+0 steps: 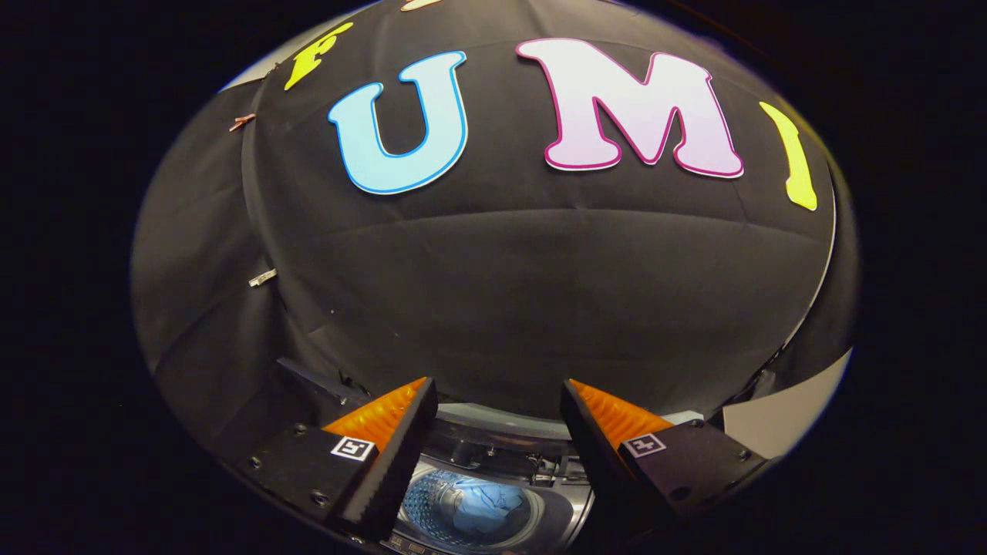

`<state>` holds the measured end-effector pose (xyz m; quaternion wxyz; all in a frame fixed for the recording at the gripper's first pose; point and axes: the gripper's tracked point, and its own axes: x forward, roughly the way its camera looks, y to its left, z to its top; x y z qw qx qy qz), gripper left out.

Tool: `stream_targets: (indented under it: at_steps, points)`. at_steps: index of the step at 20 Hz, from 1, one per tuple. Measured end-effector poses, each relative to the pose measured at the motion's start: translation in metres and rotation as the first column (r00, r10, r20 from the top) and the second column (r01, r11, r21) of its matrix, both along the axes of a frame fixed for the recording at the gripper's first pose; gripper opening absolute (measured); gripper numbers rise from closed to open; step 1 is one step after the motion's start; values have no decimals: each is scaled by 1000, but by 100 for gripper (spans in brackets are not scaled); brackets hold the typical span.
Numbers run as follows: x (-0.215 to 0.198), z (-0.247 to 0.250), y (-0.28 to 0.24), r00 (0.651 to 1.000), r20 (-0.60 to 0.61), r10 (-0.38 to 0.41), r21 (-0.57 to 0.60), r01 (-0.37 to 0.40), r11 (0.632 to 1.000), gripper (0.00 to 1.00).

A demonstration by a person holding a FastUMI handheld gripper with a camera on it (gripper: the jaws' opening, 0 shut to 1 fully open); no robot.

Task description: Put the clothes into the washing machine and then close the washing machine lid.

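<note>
Blue clothes (484, 510) lie bunched inside the drum of the washing machine (493, 493), low in the frame at bottom centre, seen through the gap between the two fingers. The drum's perforated metal wall curves around the bundle on its left side, and the machine's pale rim arcs across just above the opening, between the fingertips. The lid is not over the opening; the drum stands uncovered from this angle. The tongs (499, 393) are released, their fingers spread well apart with nothing between them, hanging above the machine's mouth and touching neither the clothes nor the rim. Each finger carries a ridged pad on its inner face, and each finger's housing bears a small square black-and-white marker on top; these are coded patterns, not readable words. No brand name or label can be read on the washing machine, as the strip of controls at the very bottom of the frame is too small and dark to make out. Black cloth of the booth wall (493, 308) rises behind the machine, with a few small clips (262, 277) pinning its folds at the left. A pale patch of wall shows at the lower right, beyond the right finger.
</note>
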<state>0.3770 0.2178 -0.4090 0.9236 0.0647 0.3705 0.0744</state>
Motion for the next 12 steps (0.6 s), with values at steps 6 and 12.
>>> stream_targets:
  at_steps: [6, 12]
  points:
    - [-48, 15, 18, 999, 2, 41, -24, -41, 999, 100]
    - [-93, 19, 28, 990, -15, 139, -65, -140, 988, 96]
